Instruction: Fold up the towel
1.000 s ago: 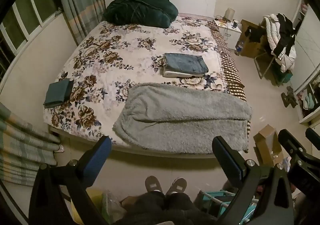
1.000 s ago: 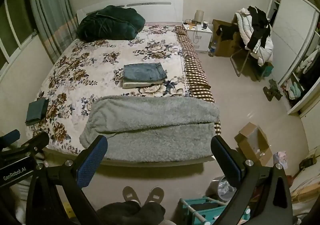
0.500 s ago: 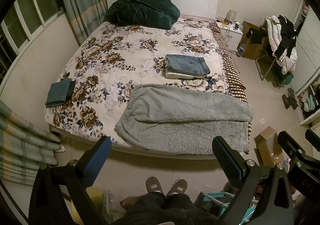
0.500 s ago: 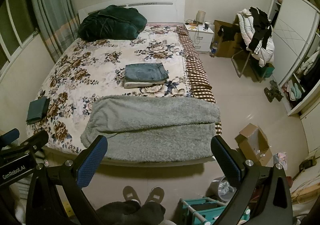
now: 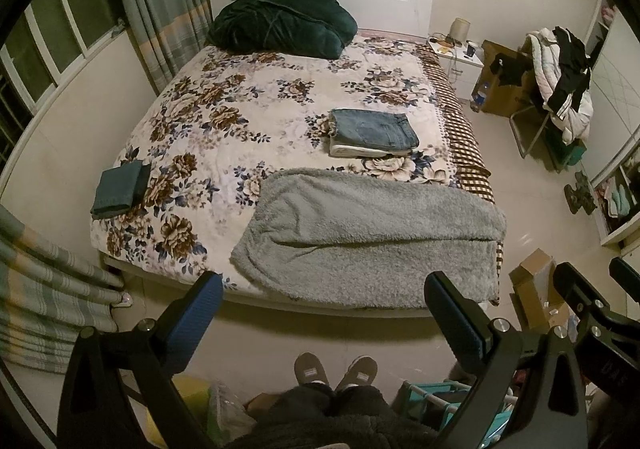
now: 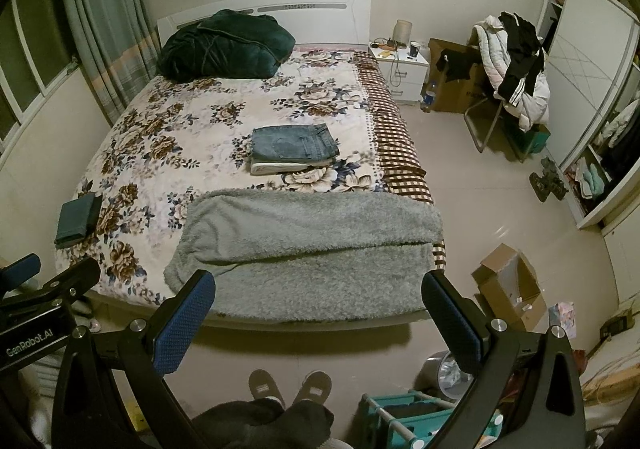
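The big gray towel (image 5: 368, 237) lies folded once across the foot of the bed (image 5: 240, 121), with its front edge hanging over the side. The left tool (image 5: 322, 313) and the right tool (image 6: 318, 309) both hang in the air in front of the bed, spread wide, holding nothing. Folded jeans (image 6: 294, 147) sit behind the towel.

Grey towel (image 5: 360, 245) lies folded over the bed's (image 5: 248, 121) foot.
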### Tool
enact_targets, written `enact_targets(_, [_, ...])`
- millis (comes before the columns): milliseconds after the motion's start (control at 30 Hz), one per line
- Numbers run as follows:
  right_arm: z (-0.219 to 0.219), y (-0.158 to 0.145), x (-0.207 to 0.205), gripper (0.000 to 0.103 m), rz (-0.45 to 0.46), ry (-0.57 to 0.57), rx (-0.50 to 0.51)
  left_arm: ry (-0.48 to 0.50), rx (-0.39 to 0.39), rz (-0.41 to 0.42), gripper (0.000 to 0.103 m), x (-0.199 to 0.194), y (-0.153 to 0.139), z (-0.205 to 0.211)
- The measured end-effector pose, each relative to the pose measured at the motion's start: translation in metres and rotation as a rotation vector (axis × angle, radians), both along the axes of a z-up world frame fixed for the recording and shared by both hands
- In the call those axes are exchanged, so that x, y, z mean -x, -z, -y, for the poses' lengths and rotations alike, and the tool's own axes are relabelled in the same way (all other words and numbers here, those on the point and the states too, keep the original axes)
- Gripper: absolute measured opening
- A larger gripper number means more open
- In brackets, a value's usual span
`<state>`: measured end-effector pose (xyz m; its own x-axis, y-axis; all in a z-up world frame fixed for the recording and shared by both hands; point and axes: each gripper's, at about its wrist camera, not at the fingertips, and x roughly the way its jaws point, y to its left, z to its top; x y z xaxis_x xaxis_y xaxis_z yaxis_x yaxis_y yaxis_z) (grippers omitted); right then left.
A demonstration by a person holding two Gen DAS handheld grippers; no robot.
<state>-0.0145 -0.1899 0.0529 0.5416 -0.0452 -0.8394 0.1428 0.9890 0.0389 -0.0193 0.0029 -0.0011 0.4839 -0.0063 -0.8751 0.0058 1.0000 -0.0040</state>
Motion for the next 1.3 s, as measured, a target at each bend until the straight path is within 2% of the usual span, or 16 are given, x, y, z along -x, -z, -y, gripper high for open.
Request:
enact_targets(433, [-0.008, -0.001, 0.003, 0.103, -0.002, 0.0, 0.0, 0.006, -0.004, -0.006, 0.103, -0.004, -0.01, 0.004])
enact_targets(1300, [-0.004, 0.003, 0.02, 0.103, -0.024, -0.016, -0.022, -0.006, -0.007, -0.006, 0.103, 0.003, -0.004, -0.001])
